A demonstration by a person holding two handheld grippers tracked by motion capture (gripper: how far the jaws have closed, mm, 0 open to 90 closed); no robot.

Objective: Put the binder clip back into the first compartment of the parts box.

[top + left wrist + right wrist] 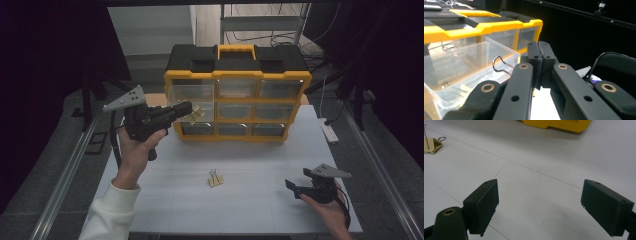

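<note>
Clearly our biggest risk is dropping the binder clip (194, 114) short: if the left gripper (186, 109) lets go before the clip clears the clear drawer's (461, 72) front rim, it falls outside the yellow organiser (238, 100) onto the desk. Its jaws are pressed shut on the clip, whose wire handle (501, 65) juts past the left fingertip, at the pulled-out top-left drawer (which already holds wire handles). A second binder clip (215, 179) waits mid-desk; our right gripper (296, 189) rests wide open, empty, near the front-right corner.
</note>
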